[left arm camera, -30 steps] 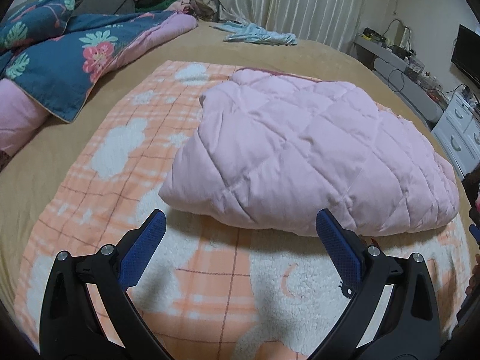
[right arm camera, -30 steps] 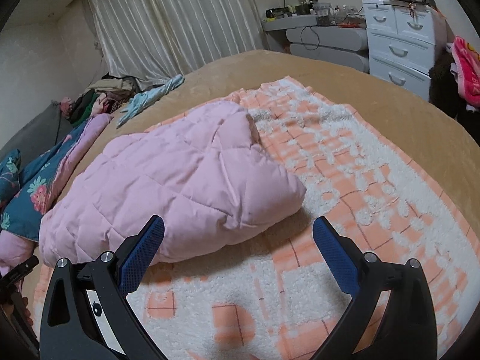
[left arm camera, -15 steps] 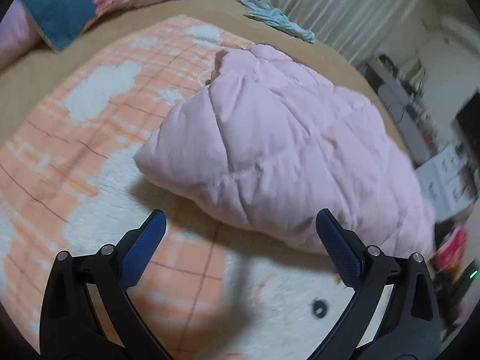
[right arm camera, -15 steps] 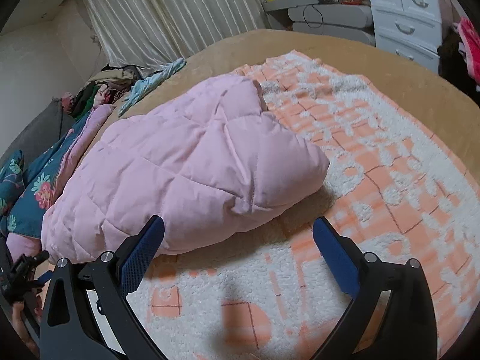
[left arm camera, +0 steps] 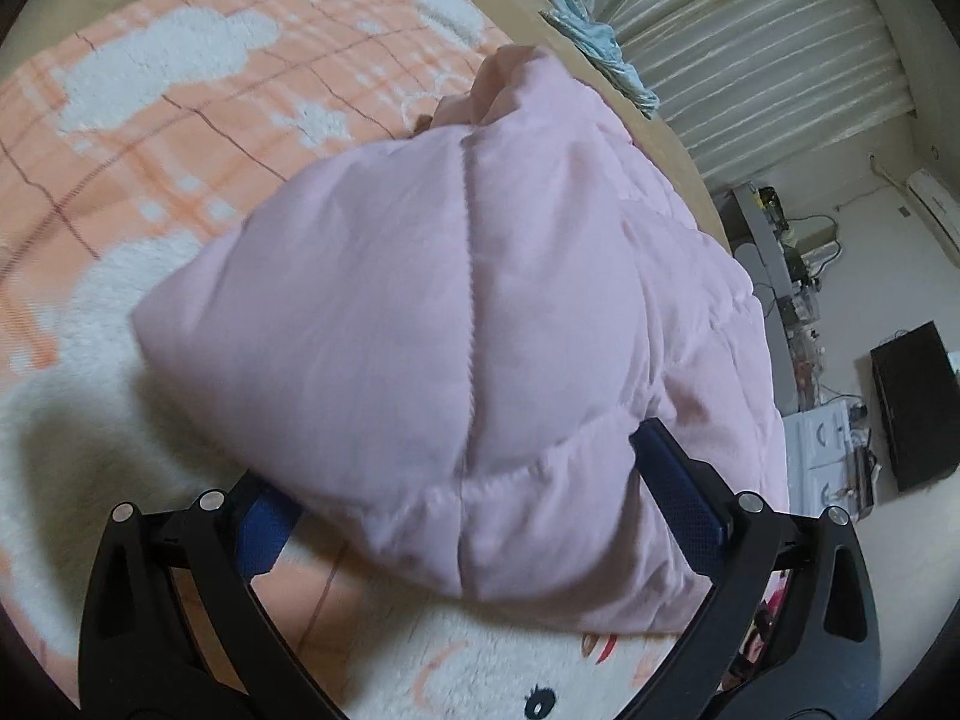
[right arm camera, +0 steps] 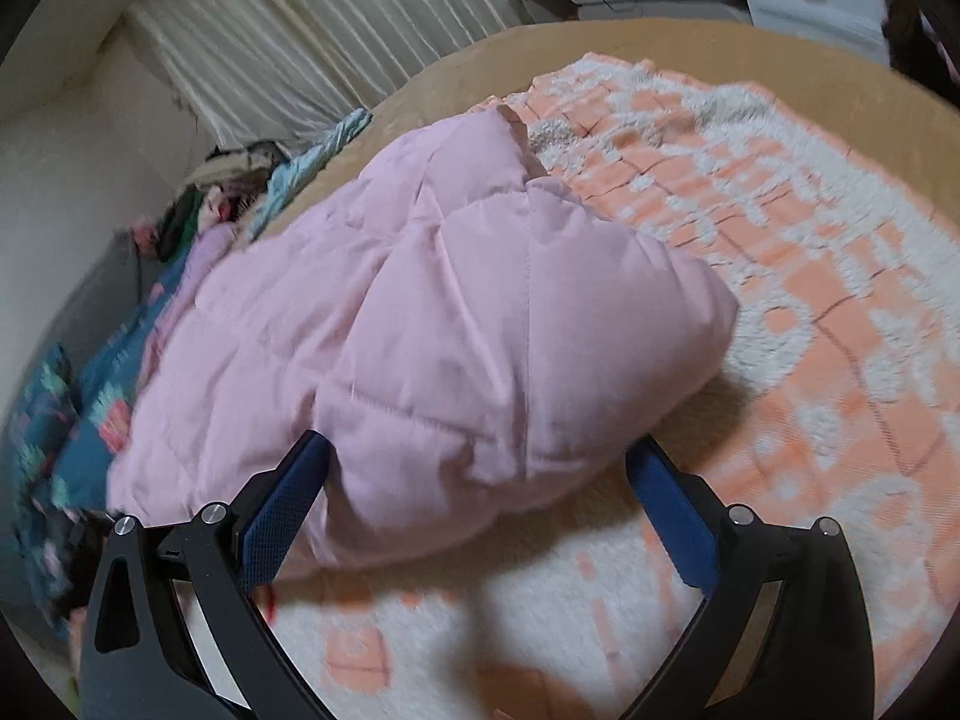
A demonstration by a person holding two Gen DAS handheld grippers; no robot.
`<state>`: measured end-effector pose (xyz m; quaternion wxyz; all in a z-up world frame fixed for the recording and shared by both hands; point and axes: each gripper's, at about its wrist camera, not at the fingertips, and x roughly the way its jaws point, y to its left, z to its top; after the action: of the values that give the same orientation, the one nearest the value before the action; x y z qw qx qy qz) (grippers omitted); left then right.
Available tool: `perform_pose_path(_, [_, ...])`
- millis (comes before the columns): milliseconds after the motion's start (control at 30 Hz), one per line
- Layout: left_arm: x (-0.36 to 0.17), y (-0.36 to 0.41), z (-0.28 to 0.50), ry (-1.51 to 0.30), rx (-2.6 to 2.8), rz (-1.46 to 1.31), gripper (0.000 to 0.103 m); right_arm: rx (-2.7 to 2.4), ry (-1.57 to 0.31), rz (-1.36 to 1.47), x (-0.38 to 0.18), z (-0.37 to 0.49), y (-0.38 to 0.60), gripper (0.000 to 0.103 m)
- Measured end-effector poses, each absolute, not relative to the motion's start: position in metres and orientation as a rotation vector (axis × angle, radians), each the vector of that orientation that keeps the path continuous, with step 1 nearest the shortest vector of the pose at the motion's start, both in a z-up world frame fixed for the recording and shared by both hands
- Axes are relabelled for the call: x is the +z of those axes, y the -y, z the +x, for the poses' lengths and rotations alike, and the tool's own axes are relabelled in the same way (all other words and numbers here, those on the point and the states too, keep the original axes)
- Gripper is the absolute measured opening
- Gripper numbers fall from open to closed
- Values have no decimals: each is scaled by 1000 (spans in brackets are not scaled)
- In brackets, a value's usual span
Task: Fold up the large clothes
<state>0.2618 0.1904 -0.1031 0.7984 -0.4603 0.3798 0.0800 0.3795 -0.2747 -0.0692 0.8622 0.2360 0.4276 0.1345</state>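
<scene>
2 grippers were at the pink quilted jacket (left arm camera: 468, 300) when I looked. It lay folded in a puffy bundle on the orange-and-white fleece blanket (left arm camera: 180, 90) spread over the tan bed (right arm camera: 690, 42). My left gripper (left arm camera: 474, 504) stood spread wide, with the near edge of the bundle bulging between its blue pads (left arm camera: 681, 498); the left pad was partly hidden under the fabric. My right gripper (right arm camera: 480, 492) was spread just as wide, its fingers straddling the jacket's other near corner. I could not tell whether the pads pressed the cloth. Striped curtains (right arm camera: 312, 18) hung behind the bed.
</scene>
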Motion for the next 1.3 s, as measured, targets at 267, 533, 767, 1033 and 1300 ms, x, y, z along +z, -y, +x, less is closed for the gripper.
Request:
perform_pose_path(267, [-111,-190,273,-791,159,-989,95,348,-961,749,-97,410,287,99])
perform_pose_path(533, [-113,-190,281,-776,155,-981,95,349,-932,718,-96,430,276,99])
perform_pose_path(767, [-108,-184,283,-747,168,-945,93,396,-896,644,-88,431,270,71])
perform_pose_path(1033, [-83,-167,283,-714,165,-792,50,413,-833,521,-73,427,255,52])
perform_pose_path(1300, [-62,-152,285,-705,175,-644,33,408,-813,438,-65,424,248,45])
